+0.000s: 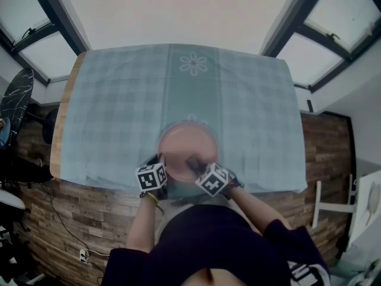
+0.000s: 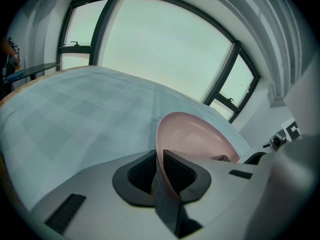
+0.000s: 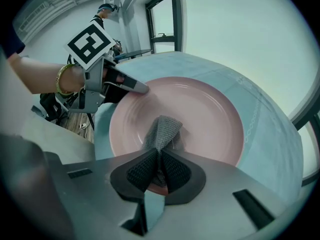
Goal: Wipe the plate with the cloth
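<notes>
A pink plate (image 1: 187,148) lies near the front edge of the table, also large in the right gripper view as the plate (image 3: 200,119). My left gripper (image 2: 160,173) is shut on the plate's rim (image 2: 159,149) at its left side; in the right gripper view the left gripper (image 3: 142,90) shows as a finger on the rim. My right gripper (image 3: 160,168) is shut on a grey cloth (image 3: 162,130) whose free end rests on the plate's inner surface. In the head view the right gripper (image 1: 195,167) is over the plate's near right part with the cloth (image 1: 194,162).
A light blue checked tablecloth (image 1: 119,112) covers the wooden table (image 1: 59,130). Windows with dark frames surround the table. A brick-pattern floor and a white stand (image 1: 333,207) lie to the right.
</notes>
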`<state>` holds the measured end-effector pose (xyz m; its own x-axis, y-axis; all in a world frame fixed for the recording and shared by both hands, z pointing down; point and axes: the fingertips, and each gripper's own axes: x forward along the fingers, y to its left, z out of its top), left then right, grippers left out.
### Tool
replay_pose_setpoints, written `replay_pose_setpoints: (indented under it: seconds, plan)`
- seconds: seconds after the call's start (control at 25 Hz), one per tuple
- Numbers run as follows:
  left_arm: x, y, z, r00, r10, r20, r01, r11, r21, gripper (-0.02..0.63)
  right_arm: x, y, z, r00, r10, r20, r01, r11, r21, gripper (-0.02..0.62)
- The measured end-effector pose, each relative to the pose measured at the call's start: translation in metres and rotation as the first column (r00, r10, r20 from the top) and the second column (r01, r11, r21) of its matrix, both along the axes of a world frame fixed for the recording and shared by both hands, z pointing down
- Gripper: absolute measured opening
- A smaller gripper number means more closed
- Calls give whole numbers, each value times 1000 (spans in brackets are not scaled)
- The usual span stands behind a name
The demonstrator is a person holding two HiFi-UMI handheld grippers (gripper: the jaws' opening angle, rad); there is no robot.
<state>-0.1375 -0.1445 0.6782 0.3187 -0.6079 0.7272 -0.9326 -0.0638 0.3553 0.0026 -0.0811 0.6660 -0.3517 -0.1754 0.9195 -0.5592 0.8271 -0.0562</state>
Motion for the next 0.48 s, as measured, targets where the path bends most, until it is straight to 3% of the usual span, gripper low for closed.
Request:
replay_pose_setpoints:
  seconds: [0.24,0.48]
  plan:
    - [0,0,0,1000,7,17,-7,1000,2,52,-8,7,2,1000,6,12,-6,1000,-15,35]
    - [-4,1,-8,1000,-1,16,0,1000,19,52,-8,11,1,995,86,50,-83,996,-42,35]
